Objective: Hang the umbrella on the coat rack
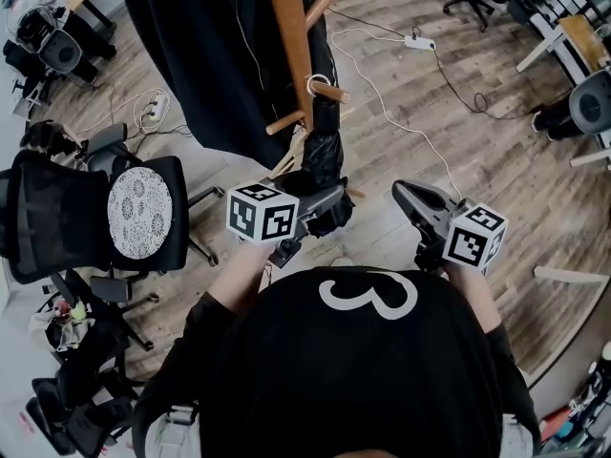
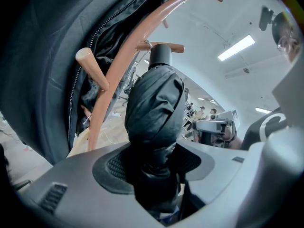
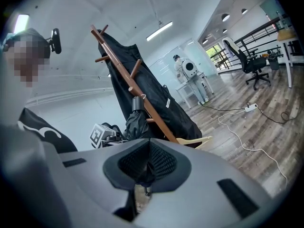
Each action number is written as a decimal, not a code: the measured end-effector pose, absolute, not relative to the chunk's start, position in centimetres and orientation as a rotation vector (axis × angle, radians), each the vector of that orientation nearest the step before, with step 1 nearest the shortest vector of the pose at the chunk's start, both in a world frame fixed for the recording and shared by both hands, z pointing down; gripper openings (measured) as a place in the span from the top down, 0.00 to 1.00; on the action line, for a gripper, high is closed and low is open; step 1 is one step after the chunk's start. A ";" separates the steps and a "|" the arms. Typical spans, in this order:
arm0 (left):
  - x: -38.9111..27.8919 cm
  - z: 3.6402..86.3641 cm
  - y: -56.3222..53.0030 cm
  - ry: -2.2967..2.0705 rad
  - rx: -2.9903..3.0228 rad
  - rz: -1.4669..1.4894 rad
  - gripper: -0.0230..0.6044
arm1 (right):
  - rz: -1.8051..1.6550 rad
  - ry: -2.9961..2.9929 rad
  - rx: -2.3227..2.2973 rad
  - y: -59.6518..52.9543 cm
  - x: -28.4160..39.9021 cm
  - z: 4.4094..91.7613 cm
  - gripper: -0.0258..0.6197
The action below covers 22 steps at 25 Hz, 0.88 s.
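Two grippers: one in each of the person's hands, held low in front of a black shirt.
Left gripper [image 2: 154, 167]: jaws clamped on the near end of the folded umbrella, with the pads pressing its bunched black cloth from both sides.
Umbrella [image 2: 154, 103]: rises up and ahead out of the left gripper's jaws, close beside the rack's pole. Its black handle end sits right at a peg [image 1: 331, 93].
Loop [image 1: 317, 84]: thin and white, at the umbrella's far end, and seems to lie around that peg.
Rack [image 1: 289, 36]: a brown wooden pole with pegs, just ahead of the left gripper.
Coat [image 1: 205, 55]: black, hung on the rack, ahead and left of the left gripper.
Right gripper [image 3: 148, 161]: jaws pressed together with nothing between them, off to the right of the umbrella and apart from it.
Chair [image 1: 57, 218]: black mesh with a white lace cushion, left of the left gripper.
Cable [image 1: 382, 103]: white, on the wood floor ahead of the right gripper.
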State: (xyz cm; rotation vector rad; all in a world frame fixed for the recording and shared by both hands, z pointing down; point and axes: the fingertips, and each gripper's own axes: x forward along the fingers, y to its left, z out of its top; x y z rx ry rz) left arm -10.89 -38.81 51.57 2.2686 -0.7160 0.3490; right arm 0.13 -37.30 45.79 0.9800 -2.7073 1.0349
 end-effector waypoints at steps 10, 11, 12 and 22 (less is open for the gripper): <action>-11.1 53.2 -39.9 -0.758 2.248 0.338 0.55 | 1.026 -2.668 1.015 -37.1 1.6 46.4 0.92; -11.2 53.3 -40.0 -0.763 2.247 0.337 0.55 | 1.024 -2.669 1.018 -37.1 1.7 46.3 0.92; -11.3 53.4 -40.1 -0.767 2.246 0.337 0.55 | 1.023 -2.670 1.021 -37.1 1.8 46.2 0.92; -12.2 55.4 -42.4 -0.870 2.326 0.440 0.54 | 1.021 -2.671 1.082 -37.1 3.9 45.8 0.92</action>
